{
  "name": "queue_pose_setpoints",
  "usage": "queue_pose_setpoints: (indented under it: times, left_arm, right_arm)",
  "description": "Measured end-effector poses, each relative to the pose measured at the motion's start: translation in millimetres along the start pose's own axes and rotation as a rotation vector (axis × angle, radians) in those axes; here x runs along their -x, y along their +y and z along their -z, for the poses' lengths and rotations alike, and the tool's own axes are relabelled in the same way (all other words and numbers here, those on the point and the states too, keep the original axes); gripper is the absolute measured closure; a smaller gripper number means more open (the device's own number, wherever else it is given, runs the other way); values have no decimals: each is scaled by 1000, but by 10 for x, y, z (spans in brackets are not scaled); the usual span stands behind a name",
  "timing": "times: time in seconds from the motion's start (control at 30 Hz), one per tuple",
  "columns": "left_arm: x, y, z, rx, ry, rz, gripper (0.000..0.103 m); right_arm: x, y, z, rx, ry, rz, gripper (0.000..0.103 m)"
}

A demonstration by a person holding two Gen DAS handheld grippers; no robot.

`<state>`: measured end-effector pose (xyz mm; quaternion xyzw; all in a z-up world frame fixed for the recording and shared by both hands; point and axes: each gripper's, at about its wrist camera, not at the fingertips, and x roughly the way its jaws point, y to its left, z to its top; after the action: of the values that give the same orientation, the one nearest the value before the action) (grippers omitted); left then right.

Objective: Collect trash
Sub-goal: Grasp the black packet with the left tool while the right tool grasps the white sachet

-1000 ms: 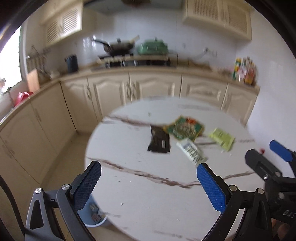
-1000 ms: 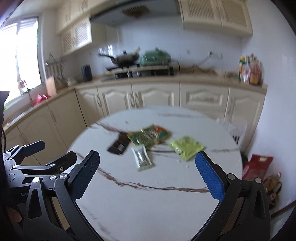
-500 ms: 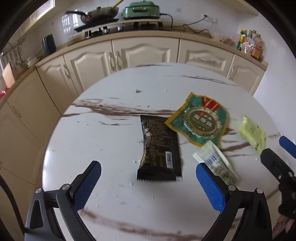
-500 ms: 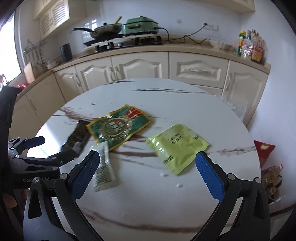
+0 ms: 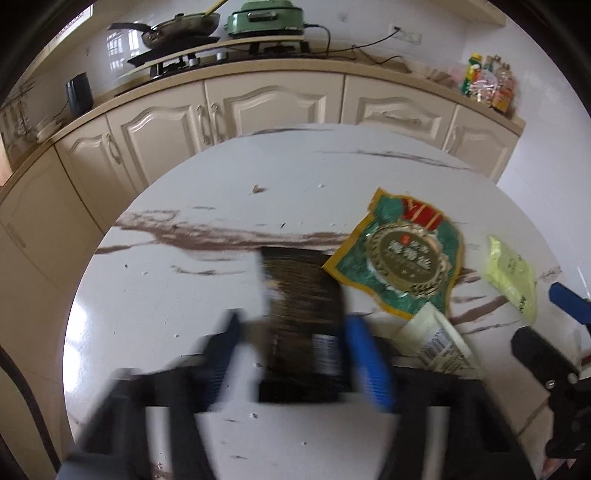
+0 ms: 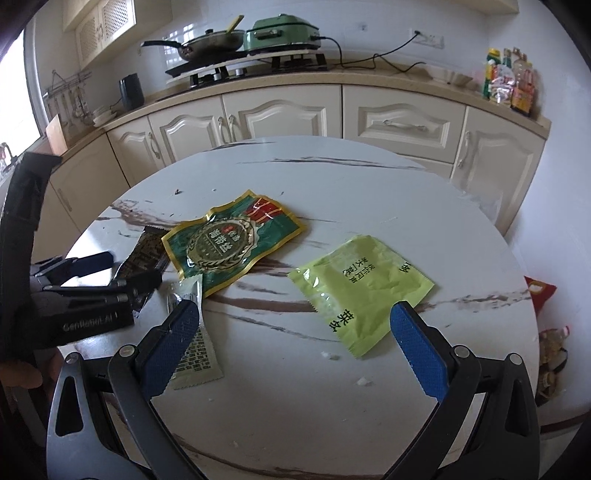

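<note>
On the round marble table lie a black wrapper, a green and gold packet, a yellow-green sachet and a white sachet. My left gripper points down at the black wrapper, its blurred jaws closing with the wrapper's near end between them; the pads do not clearly press on it. My right gripper stands open low over the table, the white sachet by its left finger and the yellow-green sachet ahead of its right. Each gripper shows in the other's view: the left gripper and the right gripper.
Cream cupboards and a counter run behind the table, with a hob, a pan, a green cooker and bottles at the right. A red bag lies on the floor right of the table. A thumb shows at the left.
Both grippers came forward and down over the table, then settled. The left jaws went from wide open to narrowed around the black wrapper's near end. The right jaws stayed wide.
</note>
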<state>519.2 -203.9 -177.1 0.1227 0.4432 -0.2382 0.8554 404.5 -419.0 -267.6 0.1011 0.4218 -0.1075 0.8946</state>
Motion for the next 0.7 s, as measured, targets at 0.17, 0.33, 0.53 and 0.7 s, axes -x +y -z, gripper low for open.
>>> queue_pose_setpoints:
  times: [0.17,0.33,0.53,0.7]
  left_arm:
    - [62,27,93,0,-13,24,76]
    - [229,136,266,22,-23,25,81]
    - [530,334,548,63,-35,32,82]
    - [769,465,732,86,-47,41,82]
  right_arm:
    - [9,58,7,11,7,-5,0]
    - [-12,221,24,52,22,-30,0]
    - [-130,474,67,142,72,-59,0]
    - [-282,661,104,205,122,-38,11]
